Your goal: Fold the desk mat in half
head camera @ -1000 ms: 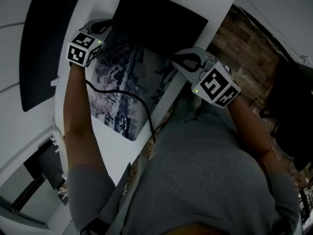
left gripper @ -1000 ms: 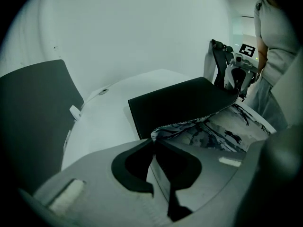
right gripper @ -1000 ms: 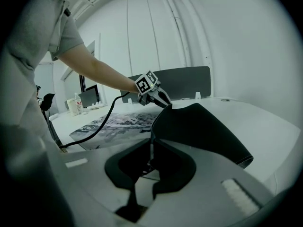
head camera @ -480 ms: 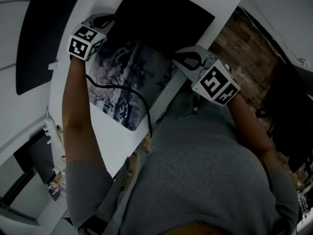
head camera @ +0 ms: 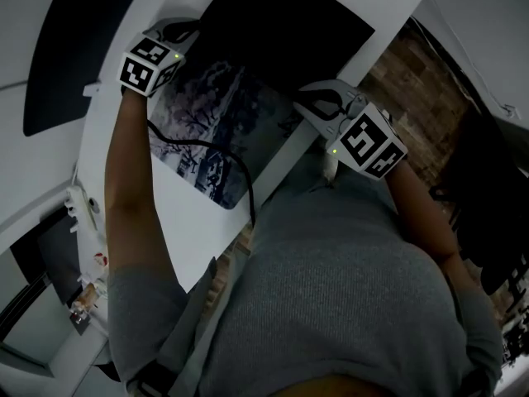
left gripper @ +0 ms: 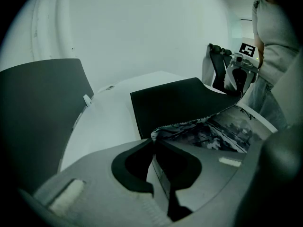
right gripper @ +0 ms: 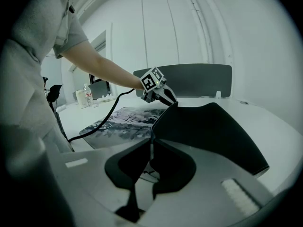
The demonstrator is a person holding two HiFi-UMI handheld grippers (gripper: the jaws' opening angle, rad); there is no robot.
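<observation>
My left gripper (head camera: 183,33), upper left, and right gripper (head camera: 307,99), centre right, are each pinched nearly closed on a lifted corner edge of the desk mat (head camera: 216,126). Its black underside arches over the printed half. White table (head camera: 194,238) runs on past its lower-left edge.

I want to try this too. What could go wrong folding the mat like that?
1. The black cable trails over the desk mat; it could get trapped inside the fold.
2. The left hand-held gripper and right hand-held gripper each pinch only a thin corner, so the mat might slip out and flop back.
</observation>
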